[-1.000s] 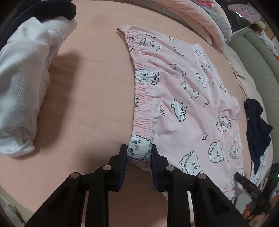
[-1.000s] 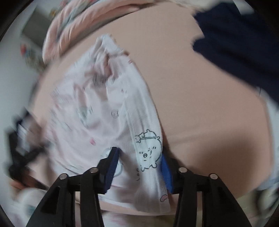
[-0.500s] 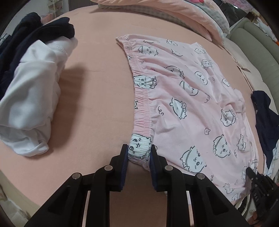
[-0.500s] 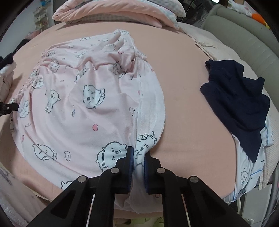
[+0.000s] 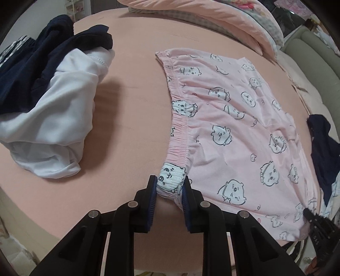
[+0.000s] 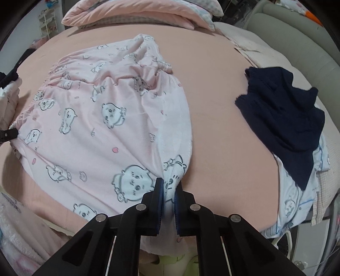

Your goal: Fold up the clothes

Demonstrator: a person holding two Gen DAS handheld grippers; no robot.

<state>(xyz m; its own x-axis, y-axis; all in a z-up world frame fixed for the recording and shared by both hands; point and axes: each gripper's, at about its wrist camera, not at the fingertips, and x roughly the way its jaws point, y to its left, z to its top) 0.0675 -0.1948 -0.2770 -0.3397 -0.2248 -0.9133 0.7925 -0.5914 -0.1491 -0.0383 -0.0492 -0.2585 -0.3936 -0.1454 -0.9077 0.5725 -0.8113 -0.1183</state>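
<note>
Pink shorts (image 5: 238,118) printed with cartoon animals lie spread on a pink bed. My left gripper (image 5: 169,186) is shut on the near corner of their gathered waistband (image 5: 177,135), which runs away from me. Seen from the right wrist, the same pink shorts (image 6: 102,118) bunch and wrinkle toward the far side. My right gripper (image 6: 169,191) is shut on the near hem corner, and cloth hangs down behind its jaws. The tip of the right gripper (image 5: 318,225) shows at the lower right of the left wrist view; the left gripper (image 6: 8,134) peeks in at the left edge of the right wrist view.
A heap of white clothing (image 5: 53,118) and dark navy clothing (image 5: 42,57) lies left of the shorts. A navy garment (image 6: 284,118) rests on a light printed garment (image 6: 297,199) to the right. Folded pink bedding (image 6: 138,12) lies at the far end, a grey-green sofa (image 6: 301,42) beyond.
My right gripper has shut on the hem corner that lay loose between its open jaws, and its view has swung to face the shorts. The left gripper has kept its grip and risen slightly.
</note>
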